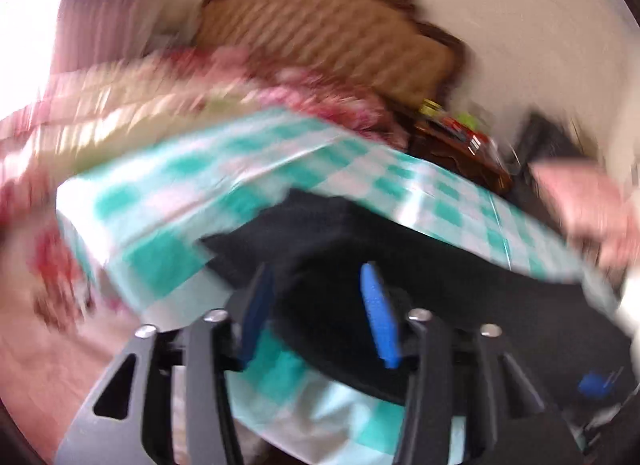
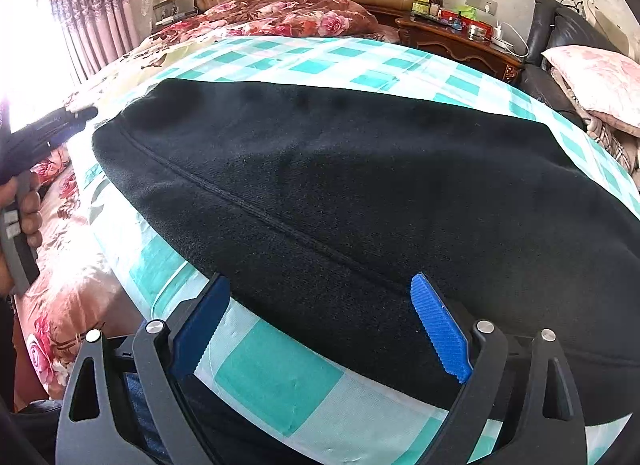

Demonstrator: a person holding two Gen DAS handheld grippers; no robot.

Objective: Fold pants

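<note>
Bedroom, bed (image 2: 72, 277) under a teal-checked cloth (image 2: 280, 381). Left wrist view, blurred: left gripper (image 1: 316, 313) with jaws partly apart, gripping nothing, black pants (image 1: 340, 249) just ahead of them. Right wrist view: right gripper (image 2: 320, 325) with jaws wide, empty, pants edge between them on the cloth.

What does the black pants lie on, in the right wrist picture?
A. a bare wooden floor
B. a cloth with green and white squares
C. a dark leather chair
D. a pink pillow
B: the black pants lie spread flat on the checked green and white cloth, which shows all around them.
</note>
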